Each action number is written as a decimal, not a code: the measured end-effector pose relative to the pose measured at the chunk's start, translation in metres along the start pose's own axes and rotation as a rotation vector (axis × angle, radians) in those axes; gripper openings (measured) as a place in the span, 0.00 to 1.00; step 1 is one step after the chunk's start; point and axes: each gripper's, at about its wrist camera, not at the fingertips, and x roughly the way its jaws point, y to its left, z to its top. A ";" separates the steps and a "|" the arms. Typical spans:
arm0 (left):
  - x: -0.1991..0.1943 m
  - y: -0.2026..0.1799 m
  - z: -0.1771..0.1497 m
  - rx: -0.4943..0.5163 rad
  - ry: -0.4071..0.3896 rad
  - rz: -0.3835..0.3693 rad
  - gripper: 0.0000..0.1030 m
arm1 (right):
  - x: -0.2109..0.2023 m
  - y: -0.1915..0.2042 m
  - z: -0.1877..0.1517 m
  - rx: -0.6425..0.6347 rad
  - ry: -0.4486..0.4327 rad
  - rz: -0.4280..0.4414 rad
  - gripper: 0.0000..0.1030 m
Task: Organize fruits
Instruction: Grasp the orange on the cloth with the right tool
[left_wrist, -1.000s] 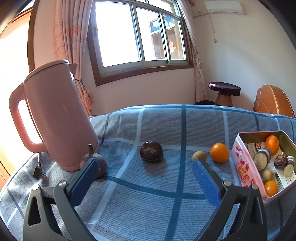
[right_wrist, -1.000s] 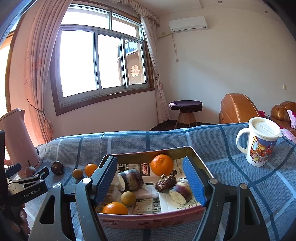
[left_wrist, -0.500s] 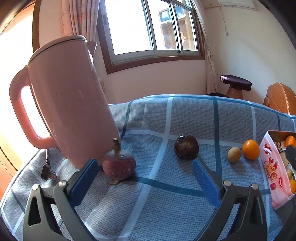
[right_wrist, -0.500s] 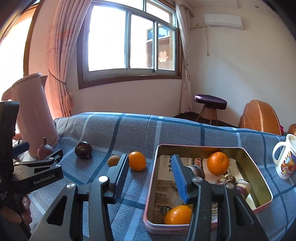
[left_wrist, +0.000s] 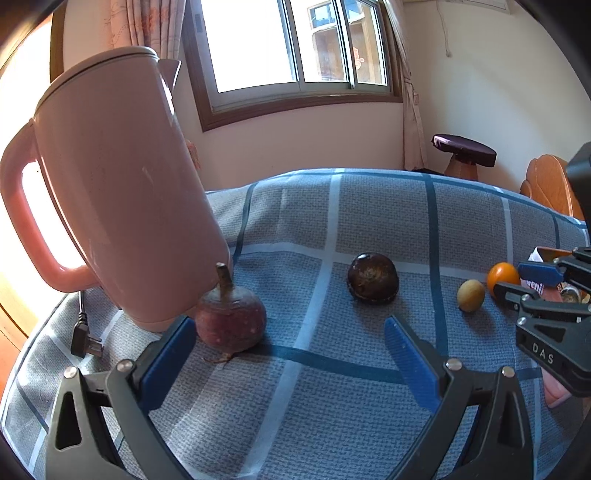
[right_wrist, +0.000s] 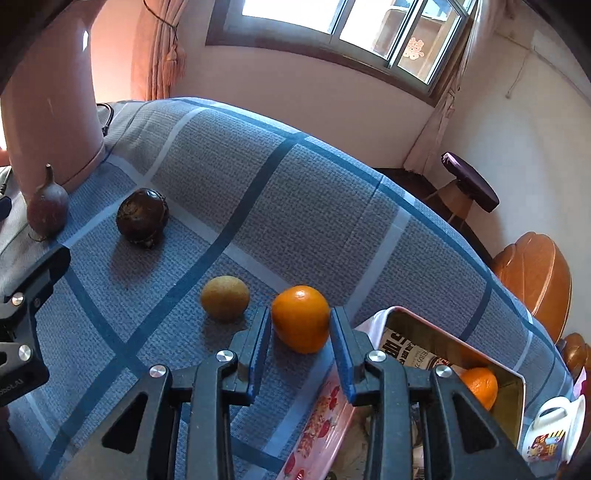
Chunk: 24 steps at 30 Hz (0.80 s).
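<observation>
The right gripper (right_wrist: 300, 325) stands around the round orange fruit (right_wrist: 301, 318), just beside the pink metal tin (right_wrist: 515, 398), jaws not yet clenched. Close gently at its widest part, then lift. The left gripper (left_wrist: 286, 341) is released, empty.

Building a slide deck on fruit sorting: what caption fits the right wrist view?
Right gripper brackets an orange on the plaid cloth, beside the tin.
</observation>
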 end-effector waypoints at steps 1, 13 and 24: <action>0.000 0.001 0.000 -0.003 0.000 0.000 1.00 | 0.001 -0.001 0.003 -0.009 0.013 0.007 0.34; 0.003 0.005 -0.001 -0.004 0.007 0.004 1.00 | 0.011 0.004 0.030 -0.118 0.166 -0.009 0.35; 0.005 0.008 0.001 -0.017 0.012 -0.005 1.00 | 0.019 -0.003 0.026 -0.061 0.142 -0.033 0.36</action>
